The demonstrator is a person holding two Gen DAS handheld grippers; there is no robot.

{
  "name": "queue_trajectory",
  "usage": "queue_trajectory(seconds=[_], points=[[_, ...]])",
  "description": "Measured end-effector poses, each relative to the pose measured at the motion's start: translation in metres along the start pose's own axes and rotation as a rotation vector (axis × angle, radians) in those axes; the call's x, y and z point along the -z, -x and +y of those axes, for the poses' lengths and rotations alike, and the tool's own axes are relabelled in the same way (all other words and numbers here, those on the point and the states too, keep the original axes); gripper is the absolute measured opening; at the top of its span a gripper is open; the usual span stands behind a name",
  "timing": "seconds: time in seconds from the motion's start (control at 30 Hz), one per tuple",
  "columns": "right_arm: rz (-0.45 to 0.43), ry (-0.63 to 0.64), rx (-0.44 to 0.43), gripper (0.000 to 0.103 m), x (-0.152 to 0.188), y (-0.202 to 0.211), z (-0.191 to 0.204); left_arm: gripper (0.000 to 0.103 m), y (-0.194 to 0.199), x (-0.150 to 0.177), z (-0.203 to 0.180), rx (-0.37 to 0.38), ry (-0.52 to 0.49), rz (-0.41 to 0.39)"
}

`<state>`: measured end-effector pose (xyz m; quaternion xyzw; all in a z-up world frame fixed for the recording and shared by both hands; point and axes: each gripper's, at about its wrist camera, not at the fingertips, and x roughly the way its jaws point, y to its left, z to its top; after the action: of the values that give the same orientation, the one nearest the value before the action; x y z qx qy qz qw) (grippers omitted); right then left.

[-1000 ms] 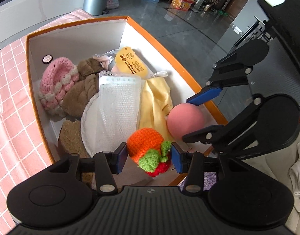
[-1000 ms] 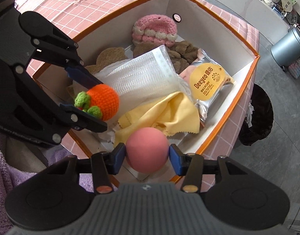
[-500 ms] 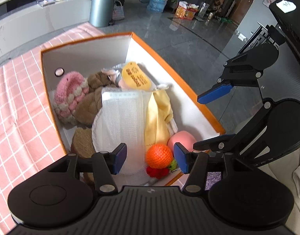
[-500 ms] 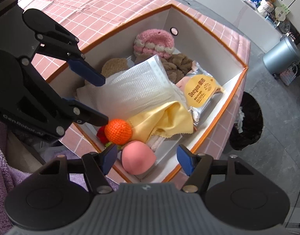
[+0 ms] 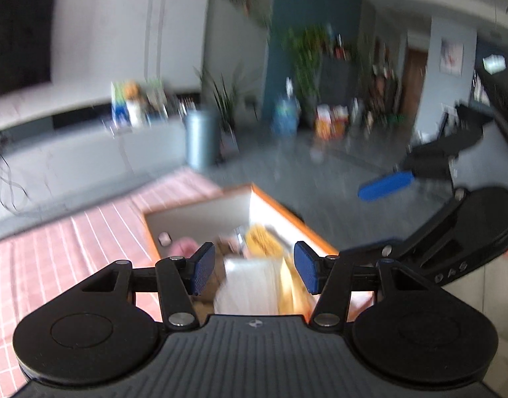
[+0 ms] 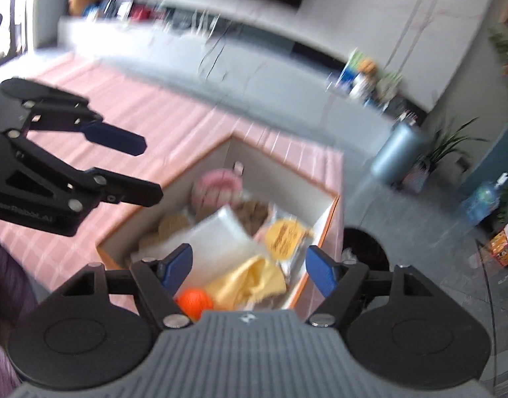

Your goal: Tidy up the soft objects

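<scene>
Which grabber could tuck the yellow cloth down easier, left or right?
Probably the right gripper: its jaws are opening, empty, and the yellow cloth lies between them in its view. The left gripper looks farther along the box.

Pink checked table; orange-rimmed box stands on it.

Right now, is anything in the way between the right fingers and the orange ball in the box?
Nothing visible. The orange ball lies in the box just below the opening, empty right gripper.
</scene>
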<state>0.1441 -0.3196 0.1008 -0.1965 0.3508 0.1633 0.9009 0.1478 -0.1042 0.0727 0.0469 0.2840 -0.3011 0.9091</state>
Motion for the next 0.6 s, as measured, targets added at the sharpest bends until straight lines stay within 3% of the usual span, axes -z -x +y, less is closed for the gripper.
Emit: queue_trajectory(seconds=[0.1,0.2,0.27,0.37,0.47,0.6], points=[[-0.096,-0.077,0.047,0.075,0.008,0.012,0.008,0.071,0.024,0.005,-0.002,-0.043,0.011,-0.115],[-0.196,-0.143,0.122,0.087,0.017,0.022,0.021,0.074,0.043,0.011,-0.008,-0.138,-0.005,-0.196],[-0.258,-0.208,0.145,0.089,0.025,0.028,0.029,0.079,0.055,0.015,-0.012,-0.175,-0.009,-0.243],[-0.334,-0.307,0.184,0.09,0.038,0.033,0.046,0.091,0.067,0.027,-0.016,-0.243,0.005,-0.318],[-0.403,-0.385,0.26,0.094,0.053,0.035,0.067,0.098,0.071,0.043,-0.021,-0.337,0.017,-0.373],[-0.472,-0.43,0.362,0.097,0.073,0.027,0.095,0.098,0.07,0.063,-0.024,-0.45,0.049,-0.387]])
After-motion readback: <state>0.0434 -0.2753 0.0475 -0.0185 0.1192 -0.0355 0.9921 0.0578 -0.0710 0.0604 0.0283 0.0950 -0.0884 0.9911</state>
